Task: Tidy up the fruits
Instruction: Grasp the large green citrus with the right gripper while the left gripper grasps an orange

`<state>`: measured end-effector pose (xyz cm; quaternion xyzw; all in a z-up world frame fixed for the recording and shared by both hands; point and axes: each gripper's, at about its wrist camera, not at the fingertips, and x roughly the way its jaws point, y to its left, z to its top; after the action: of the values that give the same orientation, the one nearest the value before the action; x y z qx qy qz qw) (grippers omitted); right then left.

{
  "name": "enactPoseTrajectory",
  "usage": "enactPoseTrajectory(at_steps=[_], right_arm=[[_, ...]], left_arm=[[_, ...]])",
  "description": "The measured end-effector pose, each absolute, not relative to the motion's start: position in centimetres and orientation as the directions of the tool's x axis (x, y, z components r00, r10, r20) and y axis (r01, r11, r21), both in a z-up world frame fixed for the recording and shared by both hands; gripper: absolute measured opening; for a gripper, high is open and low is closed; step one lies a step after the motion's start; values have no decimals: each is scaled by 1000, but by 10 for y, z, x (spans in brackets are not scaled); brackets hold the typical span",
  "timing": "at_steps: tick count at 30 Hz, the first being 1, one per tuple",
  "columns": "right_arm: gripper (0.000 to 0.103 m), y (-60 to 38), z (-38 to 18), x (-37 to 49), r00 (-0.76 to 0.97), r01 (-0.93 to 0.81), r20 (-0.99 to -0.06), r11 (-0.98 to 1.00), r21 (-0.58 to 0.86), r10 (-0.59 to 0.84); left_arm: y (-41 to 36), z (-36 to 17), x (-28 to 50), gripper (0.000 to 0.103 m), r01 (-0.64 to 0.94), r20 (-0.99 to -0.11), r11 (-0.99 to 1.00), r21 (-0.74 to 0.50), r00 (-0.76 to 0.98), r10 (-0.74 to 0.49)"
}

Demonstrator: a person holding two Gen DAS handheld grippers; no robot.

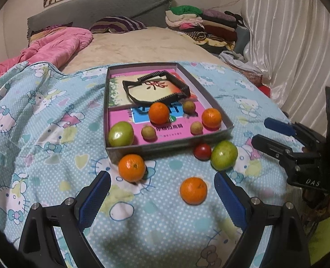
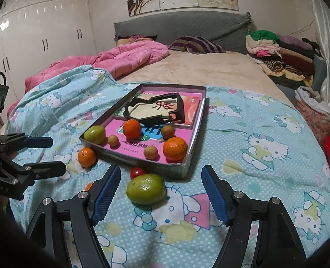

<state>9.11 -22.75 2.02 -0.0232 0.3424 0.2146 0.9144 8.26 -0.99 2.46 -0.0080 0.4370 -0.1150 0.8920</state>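
Left gripper (image 1: 162,192): jaws spread wide, nothing gripped; an orange (image 1: 193,191) lies on the blanket between the blue pads, touching neither.
Right gripper (image 2: 161,188): jaws apart, empty; a green fruit (image 2: 146,188) lies between its pads, clear of both.
Second orange (image 1: 132,168): just past the left finger, up against the box's front wall.
Red tomato (image 1: 202,151): tucked beside the green fruit, close to the box front.
Box (image 1: 169,145): shallow grey tray on the cartoon-cat blanket (image 1: 53,156), pink books lining its floor.
Inside the box: two oranges (image 1: 158,113), one green fruit (image 1: 121,134) in the near-left corner, three small tan fruits (image 1: 148,132), and a black plastic frame (image 1: 156,89) at the far end.
Beyond: pink quilt (image 2: 129,55), striped pillow (image 2: 196,44), folded clothes (image 2: 281,51), white wardrobe (image 2: 42,33).
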Motion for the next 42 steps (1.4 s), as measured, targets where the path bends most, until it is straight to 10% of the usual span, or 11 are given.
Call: enactPoseTrajectory(at_steps=[17, 42], right_arm=[[76, -214, -12, 95, 585, -457, -719, 885, 88, 374], [65, -187, -48, 131, 475, -565, -786, 822, 73, 396]], left_arm=[[-26, -8, 70, 93, 274, -820, 956, -105, 520, -239], [-42, -37, 88, 63, 342, -816, 929, -140, 492, -304]])
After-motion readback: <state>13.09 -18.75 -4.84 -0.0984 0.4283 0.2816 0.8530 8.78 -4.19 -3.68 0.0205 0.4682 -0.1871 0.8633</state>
